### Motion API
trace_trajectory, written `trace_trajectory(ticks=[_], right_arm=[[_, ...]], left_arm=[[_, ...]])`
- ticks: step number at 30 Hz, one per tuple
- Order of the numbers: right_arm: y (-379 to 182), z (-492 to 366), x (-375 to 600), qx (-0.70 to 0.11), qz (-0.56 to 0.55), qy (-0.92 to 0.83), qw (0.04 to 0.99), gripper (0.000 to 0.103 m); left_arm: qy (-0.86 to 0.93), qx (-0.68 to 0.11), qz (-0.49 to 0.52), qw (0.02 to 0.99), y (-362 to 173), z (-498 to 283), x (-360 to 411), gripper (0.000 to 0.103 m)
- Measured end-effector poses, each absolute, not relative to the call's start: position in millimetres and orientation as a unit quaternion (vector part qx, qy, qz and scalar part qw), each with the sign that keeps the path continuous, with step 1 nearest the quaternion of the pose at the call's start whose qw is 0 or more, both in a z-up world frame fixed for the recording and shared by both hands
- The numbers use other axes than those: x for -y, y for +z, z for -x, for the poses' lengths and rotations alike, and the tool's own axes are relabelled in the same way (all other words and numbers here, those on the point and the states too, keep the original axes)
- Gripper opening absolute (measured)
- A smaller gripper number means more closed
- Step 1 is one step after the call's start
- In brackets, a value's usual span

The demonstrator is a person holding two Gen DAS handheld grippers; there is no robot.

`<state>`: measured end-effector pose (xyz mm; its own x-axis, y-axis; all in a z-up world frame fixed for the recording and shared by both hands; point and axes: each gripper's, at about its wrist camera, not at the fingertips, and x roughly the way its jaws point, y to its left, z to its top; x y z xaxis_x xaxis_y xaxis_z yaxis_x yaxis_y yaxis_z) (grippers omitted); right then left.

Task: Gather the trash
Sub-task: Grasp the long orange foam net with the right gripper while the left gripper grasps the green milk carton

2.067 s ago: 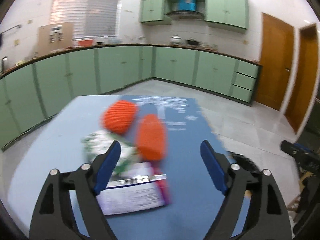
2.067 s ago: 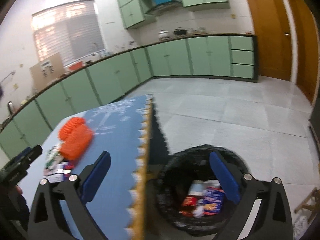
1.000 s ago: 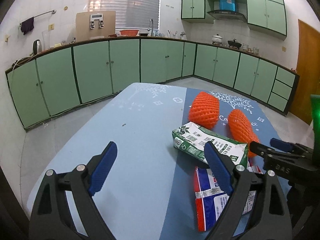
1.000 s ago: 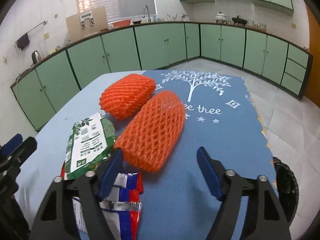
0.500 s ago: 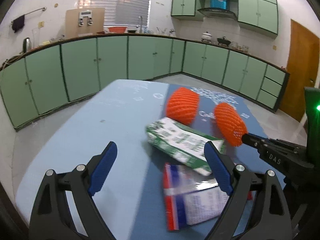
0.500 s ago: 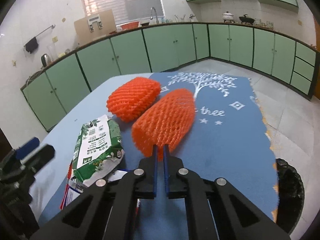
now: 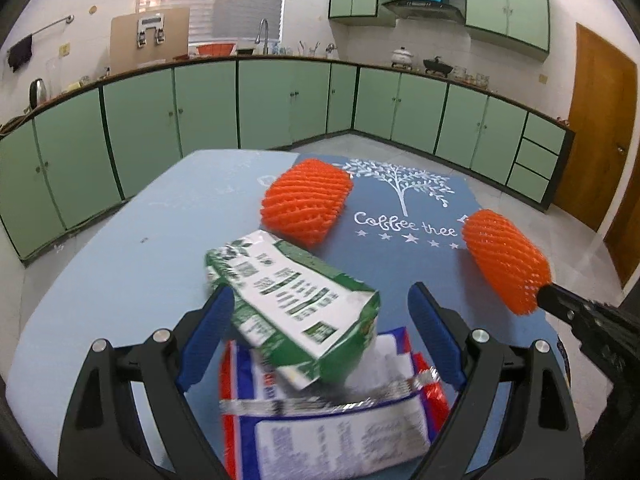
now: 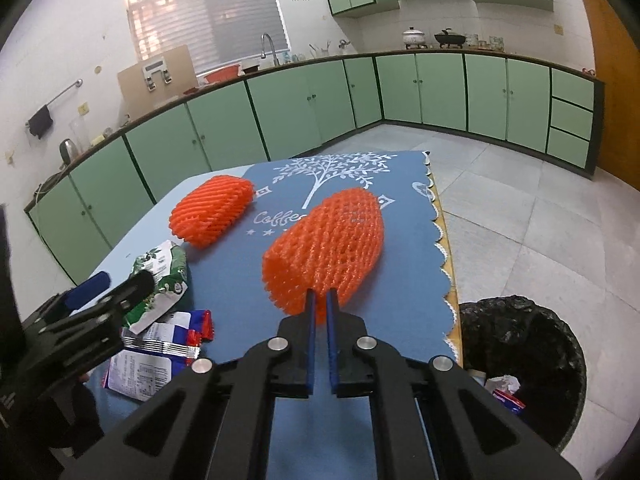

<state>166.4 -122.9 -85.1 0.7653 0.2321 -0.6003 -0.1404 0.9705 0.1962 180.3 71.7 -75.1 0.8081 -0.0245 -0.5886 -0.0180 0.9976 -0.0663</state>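
In the right wrist view, the right gripper point(image 8: 321, 312) was seen at lower centre with its blue jaws drawn almost together, pinching the near edge of an orange foam net sleeve point(image 8: 326, 240), which was held out above the blue table mat point(image 8: 404, 280). The same sleeve point(image 7: 506, 258) was shown at the right of the left wrist view, gripped by the black tip of the right gripper point(image 7: 538, 298).

A second orange net sleeve point(image 7: 306, 208) was seen lying on the mat above centre in the left wrist view. The left gripper point(image 7: 316, 340) was held with its jaws wide apart and nothing clamped; between them, at lower centre, a green-and-white carton point(image 7: 292, 300) was seen resting tilted on a red, white and blue snack wrapper point(image 7: 332, 420).

At the lower right of the right wrist view, a black-lined trash bin point(image 8: 520, 340) was seen on the tiled floor just beside the table edge, with some wrappers inside.
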Motion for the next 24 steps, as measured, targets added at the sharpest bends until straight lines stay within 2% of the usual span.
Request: trace_trajectory(ticks=[12, 14, 19, 20, 22, 24], right_arm=[[-92, -167, 130, -0.329, -0.083, 0.098, 0.936, 0.005], [-93, -168, 131, -0.329, -0.085, 0.097, 0.935, 0.005], [-96, -169, 132, -0.332, -0.087, 0.097, 0.934, 0.005], [-96, -169, 132, -0.332, -0.087, 0.097, 0.934, 0.005], [-97, -169, 132, -0.332, -0.087, 0.096, 0.934, 0.005], [-97, -169, 132, -0.332, -0.087, 0.097, 0.934, 0.005]], left_arm=[[0.032, -0.343, 0.047, 0.938, -85, -211, -62, 0.085], [0.029, -0.343, 0.048, 0.938, -86, -211, -63, 0.075], [0.013, -0.343, 0.057, 0.938, -87, -208, -66, 0.042], [0.007, -0.342, 0.057, 0.938, -87, -207, -66, 0.040], [-0.005, -0.337, 0.053, 0.940, -86, -203, -65, 0.026], [-0.012, -0.333, 0.052, 0.941, -85, -199, -65, 0.018]])
